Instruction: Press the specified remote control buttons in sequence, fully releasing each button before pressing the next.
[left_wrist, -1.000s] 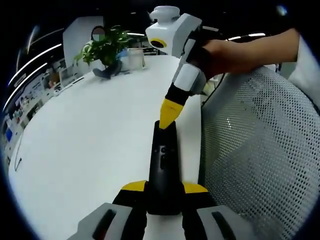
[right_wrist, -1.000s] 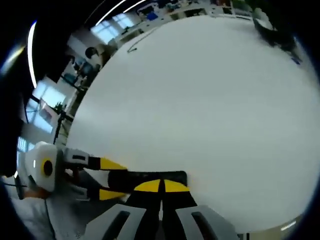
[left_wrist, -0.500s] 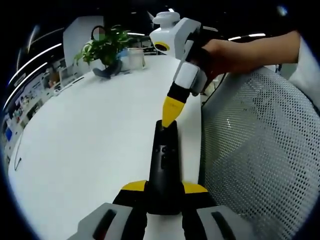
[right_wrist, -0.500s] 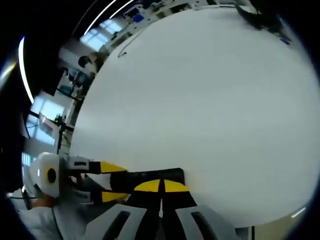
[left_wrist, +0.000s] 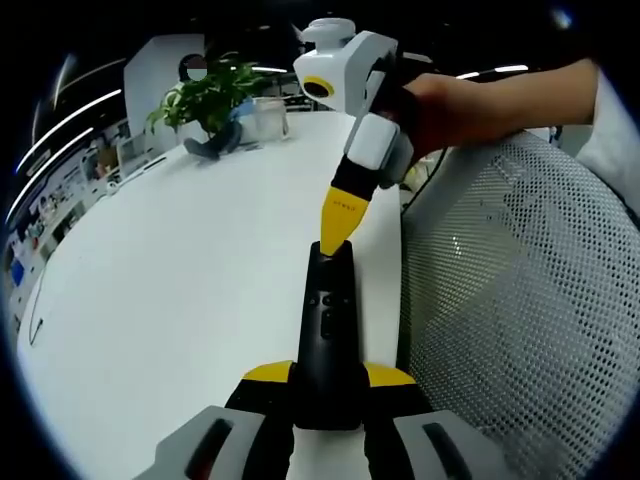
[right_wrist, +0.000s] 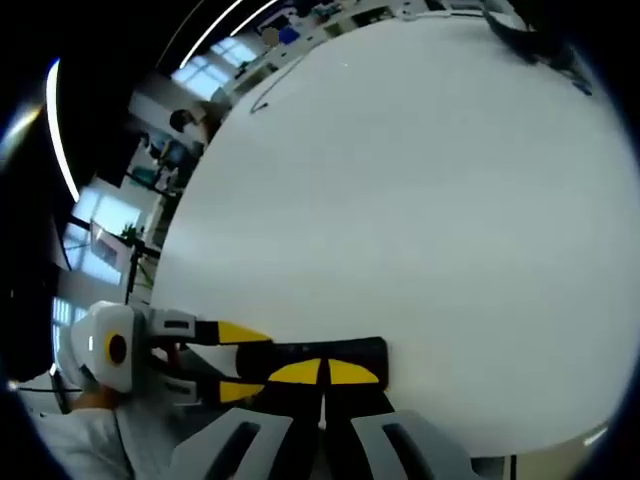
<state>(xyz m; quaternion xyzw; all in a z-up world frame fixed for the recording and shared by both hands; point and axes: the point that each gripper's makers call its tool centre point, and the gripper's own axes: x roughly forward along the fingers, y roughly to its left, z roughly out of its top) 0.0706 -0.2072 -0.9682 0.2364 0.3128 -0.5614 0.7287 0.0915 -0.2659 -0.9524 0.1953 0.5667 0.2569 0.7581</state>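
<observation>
The slim black plastic remote control (left_wrist: 328, 330) lies lengthwise over the white table's (left_wrist: 180, 270) near edge, its near end clamped between the yellow-tipped jaws of the left gripper (left_wrist: 328, 385). The right gripper (left_wrist: 340, 225), jaws closed together, rests its yellow tip on the remote's far end, above the small buttons; tiny print on that tip is unreadable. In the right gripper view its closed tips (right_wrist: 322, 372) sit on the remote (right_wrist: 330, 352), with the left gripper (right_wrist: 235, 362) holding it from the left. A grey mesh chair back (left_wrist: 510, 300) stands beside the table, and a green potted plant (left_wrist: 205, 95) sits at its far end. Compared with half a second ago, the right gripper's tip sits slightly lower on the remote.
</observation>
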